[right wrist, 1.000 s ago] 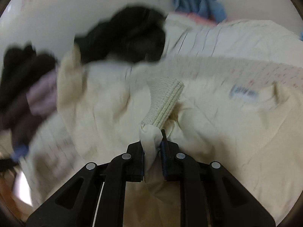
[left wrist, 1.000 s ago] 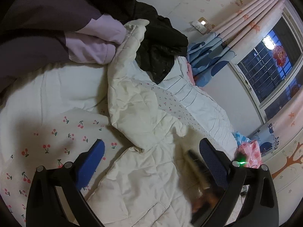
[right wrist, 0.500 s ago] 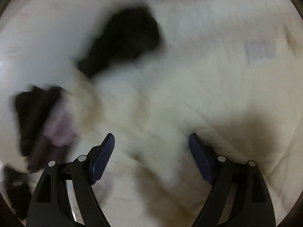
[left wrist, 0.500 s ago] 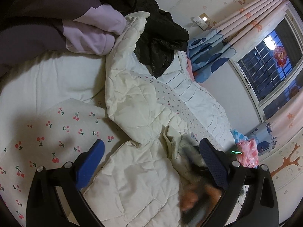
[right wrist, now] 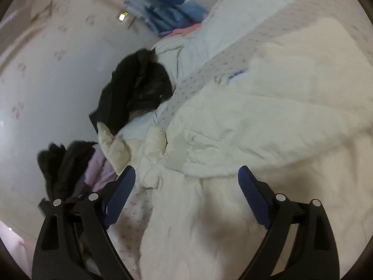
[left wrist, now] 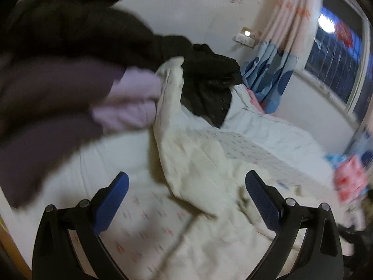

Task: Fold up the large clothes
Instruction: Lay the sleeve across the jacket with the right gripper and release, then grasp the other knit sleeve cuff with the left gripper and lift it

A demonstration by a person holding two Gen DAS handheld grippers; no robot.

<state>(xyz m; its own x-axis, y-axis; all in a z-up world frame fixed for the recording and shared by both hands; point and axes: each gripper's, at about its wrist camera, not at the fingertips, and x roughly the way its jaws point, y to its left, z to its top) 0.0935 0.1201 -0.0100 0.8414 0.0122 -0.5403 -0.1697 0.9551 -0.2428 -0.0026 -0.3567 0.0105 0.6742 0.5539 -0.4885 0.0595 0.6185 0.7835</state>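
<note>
- The cream quilted coat point(right wrist: 268, 121) is covering most of the bed point(left wrist: 130, 231), its sleeve point(left wrist: 172, 98) reaching towards the wall.
- A black garment point(right wrist: 137, 88) and a purple pile point(left wrist: 58, 107) are crowding the wall side.
- Bare cherry-print sheet is lying open beside the coat's left edge.

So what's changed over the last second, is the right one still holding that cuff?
No. A second ago the right hand-held gripper was shut on the cream jacket's ribbed cuff; it let go half a second ago and is now open above the jacket, holding nothing. The left hand-held gripper stayed open and empty, though its view swung up toward the dark clothes pile. The black garment stayed put.
</note>
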